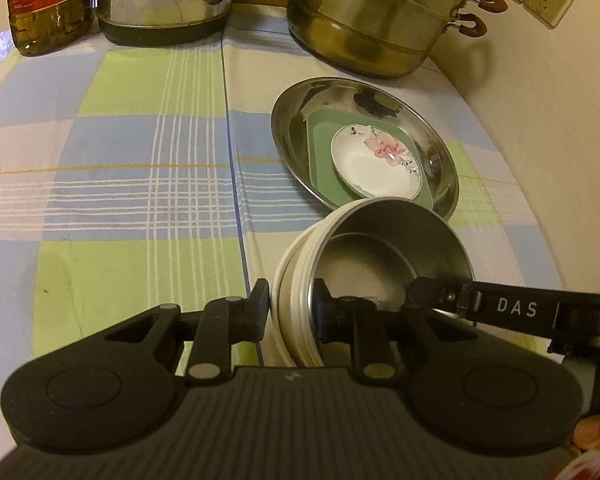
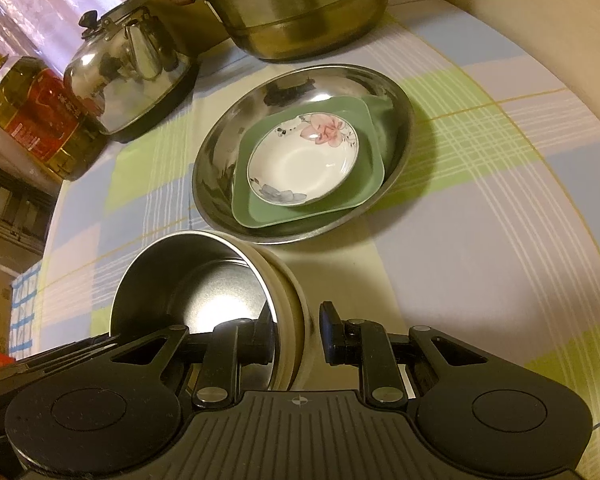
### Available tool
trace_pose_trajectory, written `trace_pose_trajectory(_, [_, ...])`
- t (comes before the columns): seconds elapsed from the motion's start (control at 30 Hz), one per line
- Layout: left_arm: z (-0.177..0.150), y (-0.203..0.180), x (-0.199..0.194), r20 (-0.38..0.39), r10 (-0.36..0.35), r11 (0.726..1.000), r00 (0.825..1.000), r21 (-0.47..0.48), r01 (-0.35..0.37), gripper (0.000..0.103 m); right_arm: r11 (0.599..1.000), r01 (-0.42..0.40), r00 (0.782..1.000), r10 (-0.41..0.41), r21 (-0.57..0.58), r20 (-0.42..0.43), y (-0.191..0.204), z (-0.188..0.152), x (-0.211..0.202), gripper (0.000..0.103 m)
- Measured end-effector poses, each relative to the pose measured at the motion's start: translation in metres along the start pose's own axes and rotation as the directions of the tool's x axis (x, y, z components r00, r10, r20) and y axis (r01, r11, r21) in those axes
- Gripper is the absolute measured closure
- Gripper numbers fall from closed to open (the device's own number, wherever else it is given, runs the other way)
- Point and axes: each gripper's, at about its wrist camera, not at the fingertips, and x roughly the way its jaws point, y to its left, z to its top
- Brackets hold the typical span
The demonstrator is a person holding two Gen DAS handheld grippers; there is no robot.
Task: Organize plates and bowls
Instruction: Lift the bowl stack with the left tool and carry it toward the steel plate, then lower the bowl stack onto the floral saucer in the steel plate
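Both sets of jaws clamped on opposite rims of cream-sided steel-lined round bowl [image 1: 384, 248], probably steadying it toward far nested stack.

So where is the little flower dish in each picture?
Left wrist view: the flower dish sits right of centre, on the green plate inside the steel plate.
Right wrist view: the flower dish sits near the middle, on the same green plate.
Shared landmark: the big steel pot stands behind it in both.
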Motion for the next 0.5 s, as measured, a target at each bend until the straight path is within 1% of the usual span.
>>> trace_pose_trajectory(0.1, [-0.0006, -0.0004, -0.0003, 0.002, 0.000, 1.000, 1.000, 0.009, 0.000, 0.083, 1.000, -0.018, 1.000, 0.017, 0.013, 0.002, -0.0020, -0.0004, 0.0001, 0.082])
trace_pose_trajectory(0.5, [-0.0011, -0.0008, -0.0017, -0.006, -0.003, 1.000, 1.000, 0.018, 0.003, 0.083, 1.000, -0.007, 1.000, 0.007, 0.006, -0.012, 0.0007, -0.0005, -0.0015, 0.082])
